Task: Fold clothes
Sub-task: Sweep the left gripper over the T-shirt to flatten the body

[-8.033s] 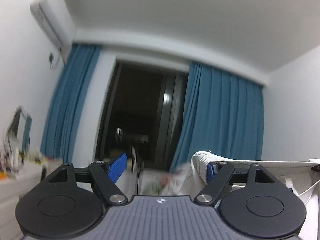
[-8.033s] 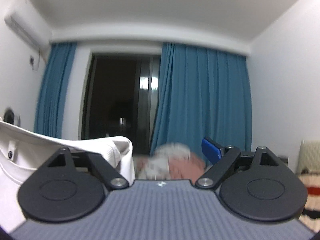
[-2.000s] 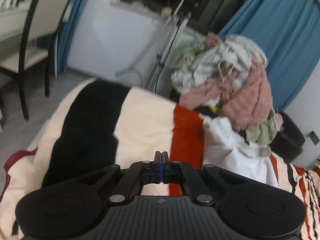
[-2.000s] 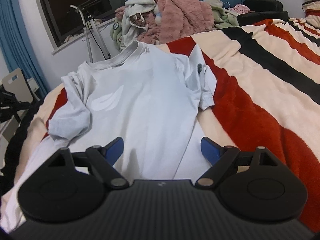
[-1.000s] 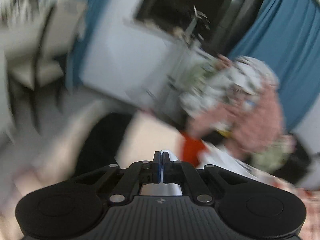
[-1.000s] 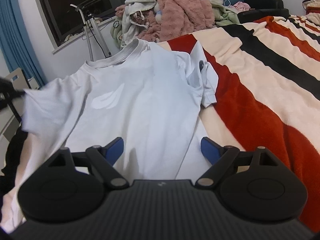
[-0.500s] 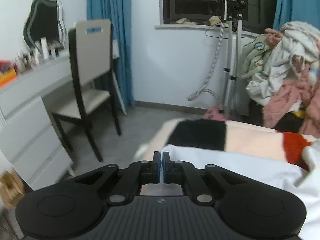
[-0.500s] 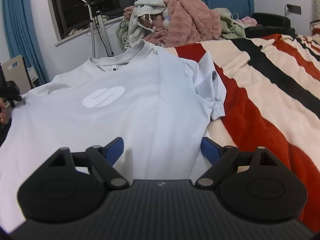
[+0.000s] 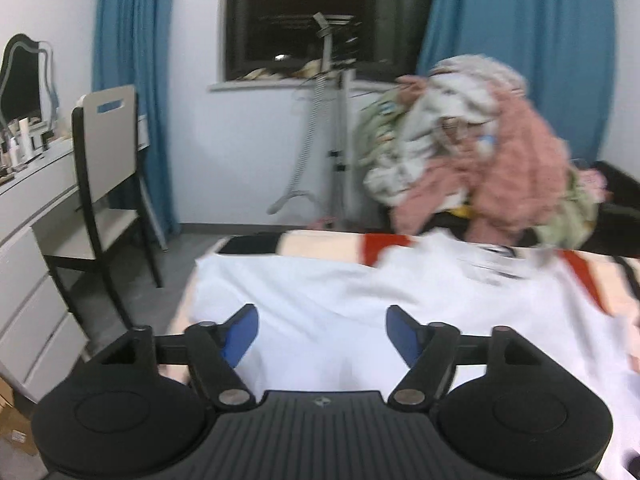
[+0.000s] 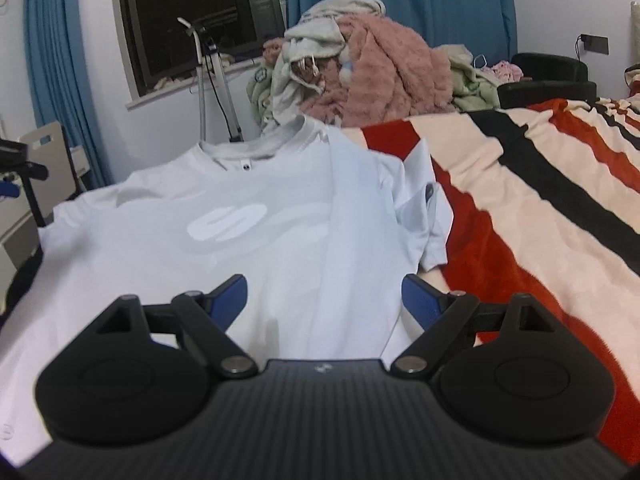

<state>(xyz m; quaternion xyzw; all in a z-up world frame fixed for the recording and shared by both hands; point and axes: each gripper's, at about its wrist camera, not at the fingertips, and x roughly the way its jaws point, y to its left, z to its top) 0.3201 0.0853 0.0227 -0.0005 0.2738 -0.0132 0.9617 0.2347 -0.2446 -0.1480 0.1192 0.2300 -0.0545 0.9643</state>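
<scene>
A white T-shirt [image 10: 248, 240] lies spread flat on the striped bed blanket [image 10: 540, 208], collar at the far end, a pale logo on the chest. Its right sleeve [image 10: 428, 220] is rumpled. My right gripper [image 10: 323, 298] is open and empty, just above the shirt's near hem. My left gripper [image 9: 322, 330] is open and empty over the shirt's left side [image 9: 340, 300], near the bed's edge. The left gripper also shows at the far left of the right wrist view [image 10: 16, 178].
A pile of clothes, pink and grey [image 10: 360, 68], sits beyond the bed's far end. A garment steamer stand [image 9: 328, 128] is by the window. A chair [image 9: 104, 184] and white dresser [image 9: 28, 248] stand left of the bed.
My left gripper, shut on the shirt's left sleeve half a second ago, has opened and let it go. The sleeve now lies spread out flat. My right gripper stayed open.
</scene>
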